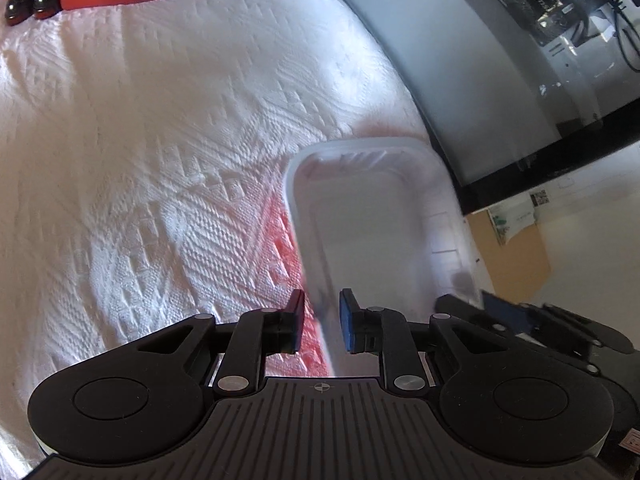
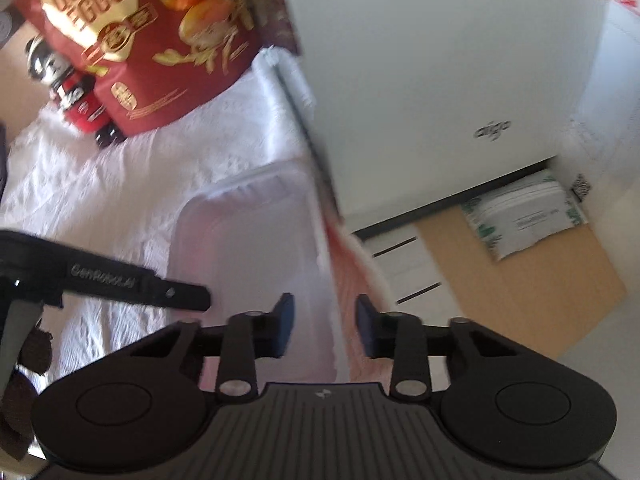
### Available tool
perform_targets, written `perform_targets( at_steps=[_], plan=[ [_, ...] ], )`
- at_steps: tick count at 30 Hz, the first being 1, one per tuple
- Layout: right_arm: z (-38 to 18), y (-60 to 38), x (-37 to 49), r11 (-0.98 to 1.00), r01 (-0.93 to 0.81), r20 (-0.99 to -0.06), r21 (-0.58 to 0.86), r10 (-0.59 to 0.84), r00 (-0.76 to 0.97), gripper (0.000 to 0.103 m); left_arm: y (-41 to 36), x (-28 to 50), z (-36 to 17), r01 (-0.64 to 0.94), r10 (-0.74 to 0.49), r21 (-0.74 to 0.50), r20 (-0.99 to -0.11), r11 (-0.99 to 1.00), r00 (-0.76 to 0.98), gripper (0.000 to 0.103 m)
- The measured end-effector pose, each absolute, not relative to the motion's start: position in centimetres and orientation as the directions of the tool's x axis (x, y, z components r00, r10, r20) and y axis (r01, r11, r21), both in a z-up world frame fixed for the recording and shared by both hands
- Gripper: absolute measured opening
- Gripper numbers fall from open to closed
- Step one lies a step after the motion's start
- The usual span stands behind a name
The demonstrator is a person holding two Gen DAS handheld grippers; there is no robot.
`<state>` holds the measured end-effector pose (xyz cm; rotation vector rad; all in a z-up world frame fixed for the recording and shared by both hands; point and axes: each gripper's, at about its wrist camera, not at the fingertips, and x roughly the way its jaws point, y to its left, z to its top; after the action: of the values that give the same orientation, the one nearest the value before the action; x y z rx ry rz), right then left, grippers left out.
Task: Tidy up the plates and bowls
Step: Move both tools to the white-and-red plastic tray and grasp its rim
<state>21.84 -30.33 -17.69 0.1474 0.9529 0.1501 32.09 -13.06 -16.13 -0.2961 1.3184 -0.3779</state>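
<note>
A translucent rectangular plastic container [image 1: 372, 216] lies on the white embossed cloth [image 1: 160, 140], close to the table's right edge. My left gripper [image 1: 322, 320] straddles its near left rim, with the pads narrow and the wall between them. In the right wrist view the same container [image 2: 248, 248] fills the centre. My right gripper [image 2: 325, 328] is closed over its right rim, with pink-lit cloth showing beside the wall. One black finger [image 2: 180, 298] of the left gripper reaches onto the container's left side. The frames are blurred, so pad contact is hard to see.
A red quail-egg box [image 2: 132, 40] stands at the back of the table. A dark bottle with a red label [image 2: 80, 96] is beside it. A white cabinet [image 2: 440, 80] rises just beyond the right edge. A cardboard box [image 2: 520, 280] sits on the floor below.
</note>
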Motion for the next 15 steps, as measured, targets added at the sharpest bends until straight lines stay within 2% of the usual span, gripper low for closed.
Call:
perform_targets(
  at_steps=[4,10,15],
  plan=[
    [-17.4,-29.0,21.7,0.972,-0.115,-0.802,0.207,0.236,0.549,0.025,-10.9,31.0,-15.1,0.094,-0.387,-0.376,-0.885,0.922,0.258,0.02],
    [-16.1,-23.6,22.2,0.933,-0.297,-0.785,0.205,0.338,0.52,0.025,-3.7,27.9,-14.5,-0.054,-0.343,-0.377,-0.884,0.924,0.317,0.019],
    [-16.6,-18.7,22.0,0.874,-0.436,-0.803,0.215,0.412,0.431,0.026,0.0,25.7,-15.7,-0.165,-0.289,-0.355,-0.9,0.92,0.328,0.018]
  ],
)
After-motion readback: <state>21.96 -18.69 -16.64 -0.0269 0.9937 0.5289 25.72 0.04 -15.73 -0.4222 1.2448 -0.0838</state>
